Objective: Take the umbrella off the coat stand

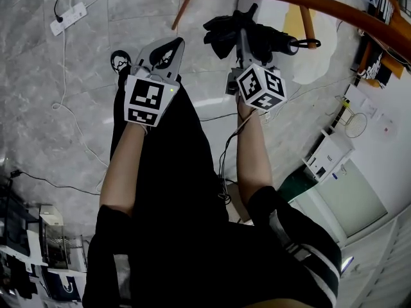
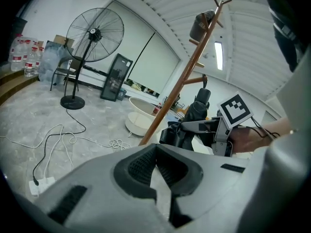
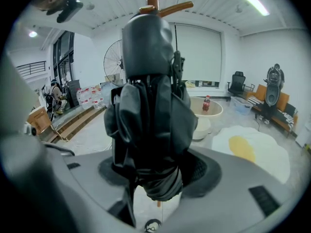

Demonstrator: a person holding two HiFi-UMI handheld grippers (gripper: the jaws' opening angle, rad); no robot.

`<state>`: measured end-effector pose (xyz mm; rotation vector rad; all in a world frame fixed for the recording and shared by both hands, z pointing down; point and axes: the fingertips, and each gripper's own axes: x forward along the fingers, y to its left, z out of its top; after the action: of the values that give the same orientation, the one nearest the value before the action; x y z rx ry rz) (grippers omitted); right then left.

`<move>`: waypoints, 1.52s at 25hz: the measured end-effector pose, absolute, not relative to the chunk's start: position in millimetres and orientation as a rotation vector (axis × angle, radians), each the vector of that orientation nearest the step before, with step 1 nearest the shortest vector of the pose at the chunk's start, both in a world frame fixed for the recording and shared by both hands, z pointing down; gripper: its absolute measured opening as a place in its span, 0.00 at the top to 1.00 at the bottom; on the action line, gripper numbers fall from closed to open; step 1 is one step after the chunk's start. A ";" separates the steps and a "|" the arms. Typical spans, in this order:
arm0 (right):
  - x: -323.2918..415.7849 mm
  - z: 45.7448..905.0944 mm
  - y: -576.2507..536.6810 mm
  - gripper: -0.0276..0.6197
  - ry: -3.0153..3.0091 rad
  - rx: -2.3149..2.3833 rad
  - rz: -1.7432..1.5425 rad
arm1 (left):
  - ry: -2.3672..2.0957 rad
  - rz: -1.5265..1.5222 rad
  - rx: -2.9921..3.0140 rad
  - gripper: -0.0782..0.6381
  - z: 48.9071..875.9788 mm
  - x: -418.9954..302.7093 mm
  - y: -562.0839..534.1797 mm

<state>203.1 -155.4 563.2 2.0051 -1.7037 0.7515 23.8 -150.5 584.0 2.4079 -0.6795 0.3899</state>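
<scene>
- Head view: the right gripper is clamped on the folded black umbrella, its jaws held partway apart by the thickness of the bundle. The umbrella lies out in front of the person, close under the leaning orange coat stand.
- Right gripper view: the pads press on both sides of the gathered fabric low on the bundle. The grey capped end points up toward the stand's pole and one of its pegs.
- The umbrella's strap loop sits at the lower end of a peg. I cannot tell whether it is round the peg or already free.
- The left gripper hangs beside the right one, apart from the umbrella. The left gripper view shows its jaws drawn together at the tips with nothing between them.
- Step in hand, as I judge it: the grasp is made and the unhooking is under way but not finished, since the umbrella is so close under the stand.
- The next move calls for carrying the bundle along the line of the peg toward its tip so the loop slides off. It can then be drawn back, away from the pole.
- The clamp needs to be firm, because the fabric is soft and could slip in the pads. A sideways tug with the loop caught could rock the stand.
</scene>
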 end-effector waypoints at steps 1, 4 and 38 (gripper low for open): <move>203.7 561.7 -153.5 0.58 -1.700 2.012 0.750 | -0.671 0.389 2.410 0.89 583.2 24.5 -149.0; 205.5 554.6 -148.2 0.58 -1.684 2.046 0.740 | -0.638 0.380 2.418 0.89 581.3 25.6 -145.9; 232.0 533.0 94.7 0.58 -1.690 2.149 0.943 | -0.489 0.531 2.488 0.89 560.2 108.8 24.9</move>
<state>232.0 94.7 533.0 2.1488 -1.6900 0.9427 108.8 24.9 560.2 2.4882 -0.4894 0.5311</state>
